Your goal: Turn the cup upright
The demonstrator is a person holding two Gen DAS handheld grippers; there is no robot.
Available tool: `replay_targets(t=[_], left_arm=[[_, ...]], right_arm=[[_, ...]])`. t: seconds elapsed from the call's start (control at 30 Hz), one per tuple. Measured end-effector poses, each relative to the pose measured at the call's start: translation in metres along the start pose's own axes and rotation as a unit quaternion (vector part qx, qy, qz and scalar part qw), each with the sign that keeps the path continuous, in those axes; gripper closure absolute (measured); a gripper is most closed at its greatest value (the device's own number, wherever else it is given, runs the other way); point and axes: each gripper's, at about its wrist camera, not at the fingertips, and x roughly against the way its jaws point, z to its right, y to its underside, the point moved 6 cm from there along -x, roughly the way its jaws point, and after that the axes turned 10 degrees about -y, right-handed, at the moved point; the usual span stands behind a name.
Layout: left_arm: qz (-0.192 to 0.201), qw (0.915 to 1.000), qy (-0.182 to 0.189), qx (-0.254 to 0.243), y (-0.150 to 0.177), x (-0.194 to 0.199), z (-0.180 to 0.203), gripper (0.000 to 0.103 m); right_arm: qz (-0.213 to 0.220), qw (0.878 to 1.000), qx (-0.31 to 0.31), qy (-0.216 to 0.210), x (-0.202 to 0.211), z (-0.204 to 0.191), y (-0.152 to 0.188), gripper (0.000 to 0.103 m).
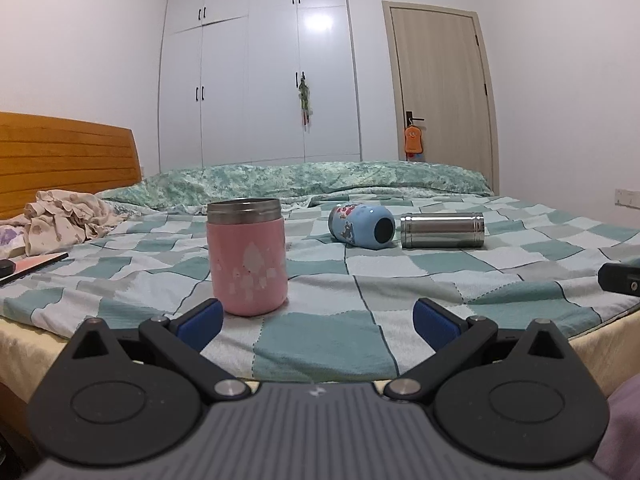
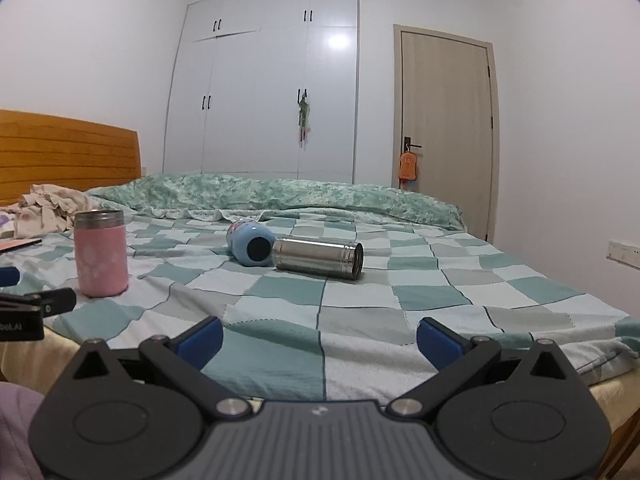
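3 cups sit on the bed's checked teal-and-white blanket (image 1: 320, 344). The pink cup (image 1: 248, 256) stands upright with its steel rim on top, near the front edge of the bed, toward the headboard side. The blue cartoon-printed cup (image 1: 362, 226) lies on its side further in, near the middle of the bed, its dark round end turned toward the cameras. The stainless steel cup (image 1: 442, 231) lies on its side just beside the blue one, on the side away from the headboard; in the right wrist view the 2 look as if they touch or nearly touch.

The left gripper (image 1: 318, 318) hovers at the front edge of the bed with its blue-padded jaws spread wide and holding nothing; the pink cup stands just beyond its left pad. The right gripper (image 2: 320, 338) likewise has its jaws wide apart and empty, at the front edge, facing the 2 lying cups.

Crumpled floral cloth (image 1: 66, 222) lies by the wooden headboard (image 1: 68, 156).
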Motion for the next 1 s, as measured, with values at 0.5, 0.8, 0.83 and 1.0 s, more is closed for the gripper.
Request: replay_targets(t=[0.5,0.8,0.83,1.0], left_arm=[[0.008,1.0000,-0.004,-0.002,0.0024,0.0053,-0.0036,0.000],[0.008,1.0000,-0.003,0.000,0.0022,0.0054,-0.0042,0.000],[0.008,1.0000,-0.003,0.000,0.0022,0.0054,-0.0042,0.000],[0.008,1.0000,-0.003,0.000,0.0022,0.0054,-0.0045,0.000]], right_arm=[[0.017,1.000,0.006,0.002,0.0059,-0.0060,-0.0012,0.000],[0.017,1.000,0.010,0.001,0.0067,-0.0093,0.0004,0.000],[0.018,1.000,0.010,0.001,0.0072,-0.0094,0.0005,0.000],[0.018,1.000,0.011,0.001,0.0072,-0.0104,0.0006,0.000]])
